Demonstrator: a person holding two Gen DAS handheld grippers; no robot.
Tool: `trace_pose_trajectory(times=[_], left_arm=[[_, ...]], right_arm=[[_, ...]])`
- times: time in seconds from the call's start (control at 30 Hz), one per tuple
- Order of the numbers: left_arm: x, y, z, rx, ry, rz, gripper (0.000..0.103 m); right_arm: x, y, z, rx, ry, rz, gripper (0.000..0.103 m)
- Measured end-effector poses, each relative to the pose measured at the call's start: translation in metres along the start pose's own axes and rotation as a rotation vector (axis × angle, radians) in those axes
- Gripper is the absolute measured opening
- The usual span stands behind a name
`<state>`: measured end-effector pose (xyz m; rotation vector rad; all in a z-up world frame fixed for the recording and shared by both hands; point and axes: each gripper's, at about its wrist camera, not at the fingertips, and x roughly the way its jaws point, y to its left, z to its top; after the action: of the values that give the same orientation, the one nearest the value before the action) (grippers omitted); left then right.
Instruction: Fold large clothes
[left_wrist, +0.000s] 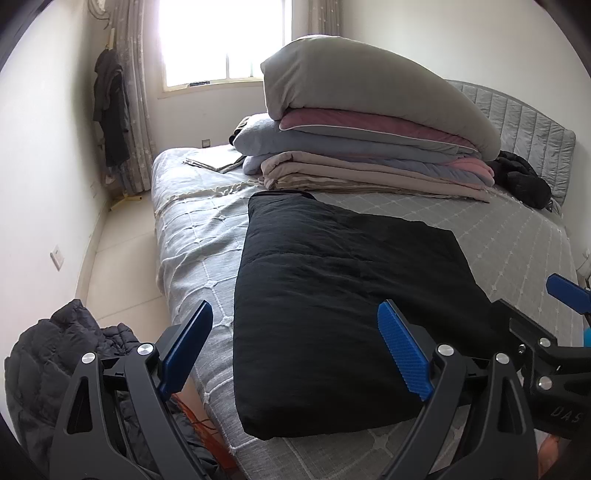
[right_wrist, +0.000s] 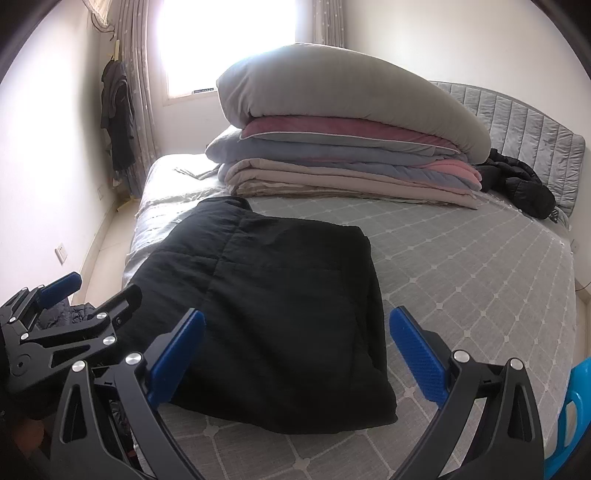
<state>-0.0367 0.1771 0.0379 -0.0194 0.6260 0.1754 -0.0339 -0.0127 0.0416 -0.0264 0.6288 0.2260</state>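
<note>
Both my grippers hang released with jaws spread wide, left gripper (left_wrist: 295, 347) and right gripper (right_wrist: 297, 350) gripping nothing. The folded black coat (left_wrist: 343, 310) lies flat on the bed (right_wrist: 480, 266) just ahead, between my left fingers and ahead-left of my right ones

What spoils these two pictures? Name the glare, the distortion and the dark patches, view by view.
Left wrist view: the bright window is blown out to white, walls bow at the rim, and the black folded padded garment loses its detail. Right wrist view: the same window glares over the stacked folded quilts; corners vignette black.
</note>
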Motion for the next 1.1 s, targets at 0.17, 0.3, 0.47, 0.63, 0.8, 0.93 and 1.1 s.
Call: trace_pose_trajectory(times=[0.17, 0.3, 0.47, 0.63, 0.8, 0.93, 1.1], left_arm=[[-0.0004, -0.0002, 0.0001, -0.005, -0.001, -0.001, 0.087], [-0.0005, 0.0001, 0.0, -0.004, 0.0, -0.001, 0.087], [-0.0008, -0.0002, -0.0002, -0.006, 0.0, -0.001, 0.087], [-0.0011, 0.0, -0.0006, -0.007, 0.002, -0.001, 0.087], [-0.0022, 0.0018, -0.0002, -0.012, 0.006, 0.002, 0.087], [-0.0011, 0.0013, -0.0002, -0.006, 0.013, 0.005, 0.087], [0.0, 0.0022, 0.0002, -0.009, 0.013, 0.006, 0.087]], right_arm=[[-0.0006, 0.0025, -0.002, -0.001, 0.002, 0.001, 0.097], [-0.0011, 0.0026, -0.0022, -0.001, 0.0, -0.001, 0.097], [-0.0012, 0.003, -0.0027, -0.001, 0.002, -0.007, 0.097], [0.0, 0.0046, -0.0031, -0.006, 0.008, -0.008, 0.097], [-0.0001, 0.006, -0.0032, -0.008, 0.01, -0.013, 0.097], [-0.0021, 0.0058, -0.0023, -0.006, 0.002, -0.016, 0.097], [-0.0015, 0.0054, -0.0024, -0.006, 0.005, -0.015, 0.097]])
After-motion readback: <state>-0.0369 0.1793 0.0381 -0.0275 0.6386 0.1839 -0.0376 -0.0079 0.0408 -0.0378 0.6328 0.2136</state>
